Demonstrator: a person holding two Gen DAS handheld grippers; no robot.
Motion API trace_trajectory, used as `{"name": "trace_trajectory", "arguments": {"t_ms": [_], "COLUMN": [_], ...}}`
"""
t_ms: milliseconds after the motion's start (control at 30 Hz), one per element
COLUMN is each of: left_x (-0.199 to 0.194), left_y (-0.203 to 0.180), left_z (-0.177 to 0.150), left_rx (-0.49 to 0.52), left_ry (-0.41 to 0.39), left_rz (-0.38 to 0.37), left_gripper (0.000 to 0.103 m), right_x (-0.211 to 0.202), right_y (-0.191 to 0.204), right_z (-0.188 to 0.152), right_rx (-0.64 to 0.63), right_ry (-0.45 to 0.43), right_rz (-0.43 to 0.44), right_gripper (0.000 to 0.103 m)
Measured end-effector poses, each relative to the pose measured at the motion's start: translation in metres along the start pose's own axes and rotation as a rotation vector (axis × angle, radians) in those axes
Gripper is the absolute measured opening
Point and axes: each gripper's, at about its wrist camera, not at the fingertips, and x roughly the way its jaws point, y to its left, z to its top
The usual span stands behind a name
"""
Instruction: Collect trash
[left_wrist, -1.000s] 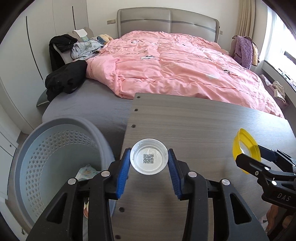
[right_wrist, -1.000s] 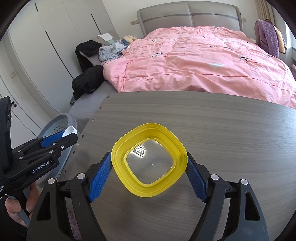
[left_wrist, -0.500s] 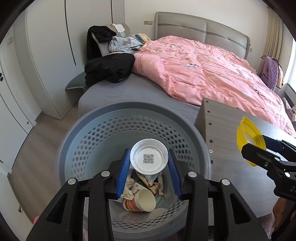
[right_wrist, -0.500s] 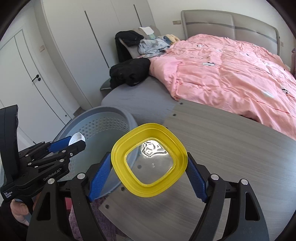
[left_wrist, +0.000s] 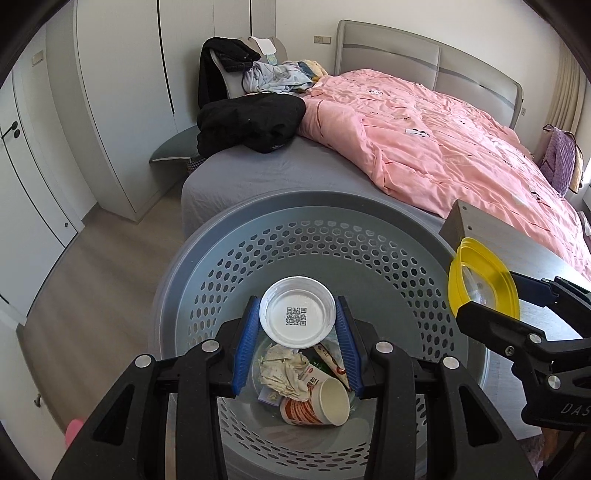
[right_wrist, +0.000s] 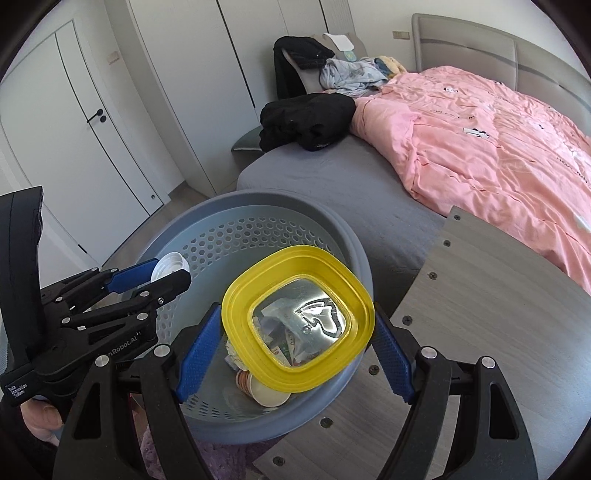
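**Two lids above the basket**

While the left gripper (left_wrist: 298, 334) pinches a round white lid (left_wrist: 297, 318) bearing a QR code, the right gripper (right_wrist: 295, 341) clamps a squarish yellow lid (right_wrist: 298, 324), both over the perforated grey basket (left_wrist: 310, 210) holding a paper cup (left_wrist: 317, 405).

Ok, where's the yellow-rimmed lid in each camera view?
Left wrist: yellow-rimmed lid at right edge, seen edge-on, held by the right gripper.
Right wrist: lid at centre between the fingers, over the basket.
Shared landmark: grey perforated basket.
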Motion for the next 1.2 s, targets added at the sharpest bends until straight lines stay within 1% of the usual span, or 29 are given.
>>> {"name": "trace_trajectory", "arguments": {"t_ms": [233,267,300,367,433,533,1200], "left_x": [0.001,0.0,-0.001,-0.003,-0.004,-0.006,-0.015], "left_y": [0.007,0.007,0.008,0.008,0.009,0.01,0.012], "left_z": [0.003,0.002,0.002,0.002,0.002,0.001,-0.001], "left_rx": [-0.022,-0.021,-0.021,-0.023,-0.027,-0.034,-0.035], "left_ry": [-0.009,-0.01,-0.012,-0.019,-0.023,-0.021,-0.025], "left_rz": [0.009,0.014,0.017,0.025,0.031,0.034,0.053], "left_gripper": [0.04,0.041,0.044,0.057,0.064,0.068,0.07], "right_x": [0.008,0.007,0.006,0.004,0.002,0.0,-0.007], "right_y": [0.005,0.005,0.005,0.004,0.004,0.005,0.004], "right_z": [0.004,0.004,0.004,0.005,0.004,0.004,0.002], "right_rx": [-0.008,-0.006,-0.003,-0.002,0.0,0.002,0.009], "right_ry": [0.003,0.001,-0.003,-0.01,-0.016,-0.022,-0.036], "right_rz": [0.005,0.008,0.009,0.007,0.005,0.005,0.003], "right_gripper": [0.078,0.078,0.078,0.08,0.082,0.082,0.085]}}
